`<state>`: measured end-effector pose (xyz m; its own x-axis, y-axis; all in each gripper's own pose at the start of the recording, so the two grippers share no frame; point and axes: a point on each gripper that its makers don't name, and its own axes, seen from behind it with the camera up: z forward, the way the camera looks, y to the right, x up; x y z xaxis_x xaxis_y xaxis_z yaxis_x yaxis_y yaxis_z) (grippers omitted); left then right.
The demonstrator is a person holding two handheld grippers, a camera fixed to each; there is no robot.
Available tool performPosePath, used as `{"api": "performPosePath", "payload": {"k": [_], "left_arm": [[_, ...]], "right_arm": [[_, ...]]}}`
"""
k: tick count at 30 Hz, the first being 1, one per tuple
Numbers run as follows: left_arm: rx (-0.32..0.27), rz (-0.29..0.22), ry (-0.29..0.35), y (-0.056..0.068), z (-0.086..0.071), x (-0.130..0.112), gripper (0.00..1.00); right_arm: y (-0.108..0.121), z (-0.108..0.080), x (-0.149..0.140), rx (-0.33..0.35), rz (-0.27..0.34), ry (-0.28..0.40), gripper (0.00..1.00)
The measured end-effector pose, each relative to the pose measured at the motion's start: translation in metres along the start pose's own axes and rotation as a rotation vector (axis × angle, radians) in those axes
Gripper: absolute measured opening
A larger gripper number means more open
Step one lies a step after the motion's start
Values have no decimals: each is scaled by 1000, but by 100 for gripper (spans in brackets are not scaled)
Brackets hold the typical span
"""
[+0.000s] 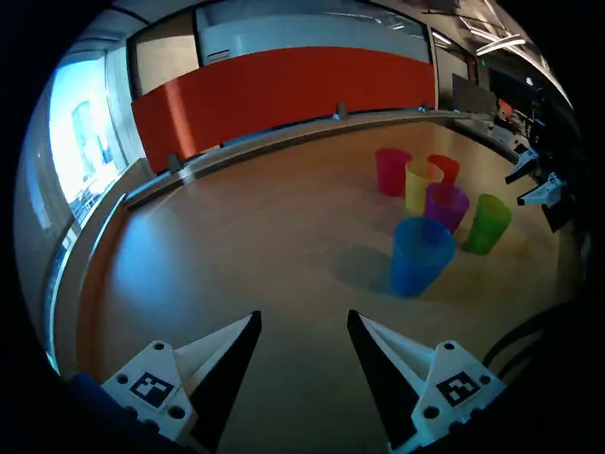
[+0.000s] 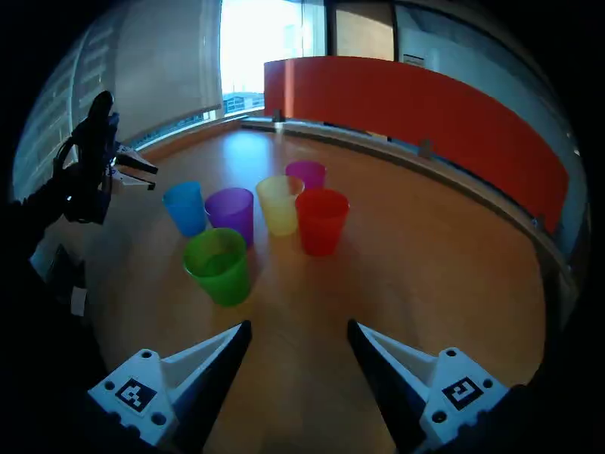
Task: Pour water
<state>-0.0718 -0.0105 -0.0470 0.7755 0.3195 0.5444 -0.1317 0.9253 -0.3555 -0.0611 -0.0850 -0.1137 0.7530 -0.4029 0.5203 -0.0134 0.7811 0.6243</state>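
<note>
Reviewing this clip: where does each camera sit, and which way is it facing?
Left gripper view: rides the left gripper, jaws open, facing across the table to the cups, blue cup nearest; right gripper at far right.
Right gripper view: rides the right gripper, jaws open, facing the cups with the green cup nearest; left gripper far left.
Shared: the six cups, table, red partition.

Item 1: my left gripper (image 1: 302,314), at 6 o'clock in the left gripper view, jaws spread wide, pointing toward 12.
Item 2: my right gripper (image 2: 299,323), at 6 o'clock in the right gripper view, jaws equally spread.
Each shows small in the other's view: right near 3 o'clock, left near 9.
</note>
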Motion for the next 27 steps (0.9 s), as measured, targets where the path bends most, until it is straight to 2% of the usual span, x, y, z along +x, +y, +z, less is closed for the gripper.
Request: {"api": "performPosePath", "payload": {"k": [6, 14, 17, 27], "left_arm": [[33, -71, -2, -8, -4, -3, 84], [73, -144, 54, -15, -8, 4, 84], [83, -168, 70, -17, -10, 7, 84], [111, -210, 130, -21, -15, 14, 84]], "right_arm": [[5, -2, 4, -42, 64, -4, 98], [22, -8, 19, -119, 196, 27, 98], [31, -12, 25, -156, 225, 51, 98], [45, -16, 38, -232, 205, 117, 98]]}}
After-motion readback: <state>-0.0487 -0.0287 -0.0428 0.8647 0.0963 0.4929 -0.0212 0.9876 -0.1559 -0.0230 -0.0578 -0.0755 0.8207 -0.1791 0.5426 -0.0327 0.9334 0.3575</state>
